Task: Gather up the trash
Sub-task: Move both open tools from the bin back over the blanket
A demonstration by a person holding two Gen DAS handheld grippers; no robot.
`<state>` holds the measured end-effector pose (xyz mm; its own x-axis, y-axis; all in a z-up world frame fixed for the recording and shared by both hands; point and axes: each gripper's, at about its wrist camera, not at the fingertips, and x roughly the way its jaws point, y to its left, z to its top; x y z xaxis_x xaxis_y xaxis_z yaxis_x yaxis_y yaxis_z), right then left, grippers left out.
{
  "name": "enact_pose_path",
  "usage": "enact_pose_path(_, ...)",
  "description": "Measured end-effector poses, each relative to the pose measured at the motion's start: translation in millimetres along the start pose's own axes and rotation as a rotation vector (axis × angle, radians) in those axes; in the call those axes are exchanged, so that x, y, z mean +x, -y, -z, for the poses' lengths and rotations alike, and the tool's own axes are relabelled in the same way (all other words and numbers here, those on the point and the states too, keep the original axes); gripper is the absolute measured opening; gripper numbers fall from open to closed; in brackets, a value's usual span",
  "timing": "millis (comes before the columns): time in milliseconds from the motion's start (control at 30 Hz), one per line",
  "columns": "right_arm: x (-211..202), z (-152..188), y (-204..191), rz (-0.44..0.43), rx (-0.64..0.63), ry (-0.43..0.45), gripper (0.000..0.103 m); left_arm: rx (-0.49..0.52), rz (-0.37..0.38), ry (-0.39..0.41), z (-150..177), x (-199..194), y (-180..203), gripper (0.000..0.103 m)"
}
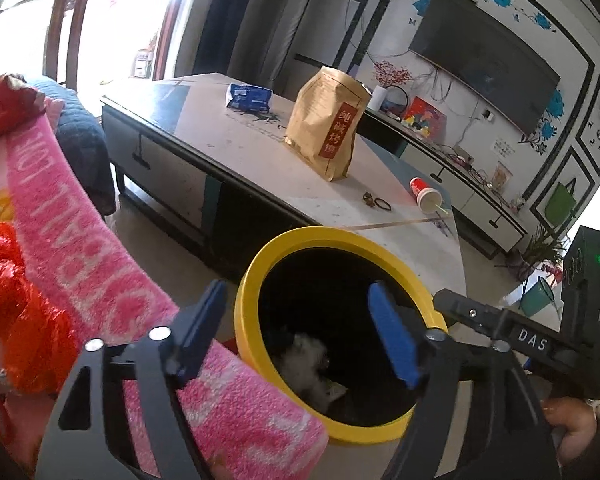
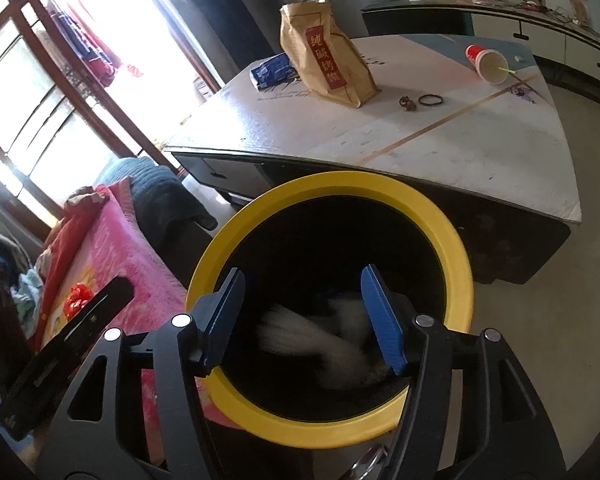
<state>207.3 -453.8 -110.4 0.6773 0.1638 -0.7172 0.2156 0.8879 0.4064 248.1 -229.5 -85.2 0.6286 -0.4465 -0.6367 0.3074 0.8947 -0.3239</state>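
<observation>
A black bin with a yellow rim (image 1: 256, 264) (image 2: 332, 182) stands between the sofa and the coffee table. Pale crumpled trash (image 1: 308, 354) lies inside it; in the right wrist view it shows as a blurred white shape (image 2: 300, 338). My left gripper (image 1: 300, 332) is open and empty over the bin's near left rim. My right gripper (image 2: 304, 320) is open and empty above the bin's mouth. On the table are a brown paper bag (image 1: 326, 124) (image 2: 328, 60), a blue packet (image 1: 248, 98) (image 2: 270, 70) and a tipped red paper cup (image 1: 426, 196) (image 2: 488, 64).
The coffee table (image 1: 236, 148) (image 2: 440, 140) lies beyond the bin. A pink blanket (image 1: 84, 240) (image 2: 112, 264) with red plastic (image 1: 16, 312) covers the sofa at left. A hair band (image 1: 383, 204) (image 2: 431, 100) lies on the table. A TV cabinet (image 1: 460, 188) runs along the far wall.
</observation>
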Motion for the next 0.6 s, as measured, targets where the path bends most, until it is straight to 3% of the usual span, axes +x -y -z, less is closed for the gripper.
enact_pose_path(200,-8.7,-1.6,-7.3,0.037,-0.027,0.036,0.068,0.002,-0.017,0.017,1.8,-15.4,-1.5,0.095)
enact_pose_path(400,-18.0,-2.2,-16.5,0.064,-0.053,0.072,0.079,-0.003,-0.039,0.035,2.6,-32.7,-6.5,0.096)
enact_pose_path(600,-24.7,0.7,-32.2,0.064,-0.094,0.091,0.082,0.007,-0.075,0.061,4.9,-51.5,-13.1,0.096)
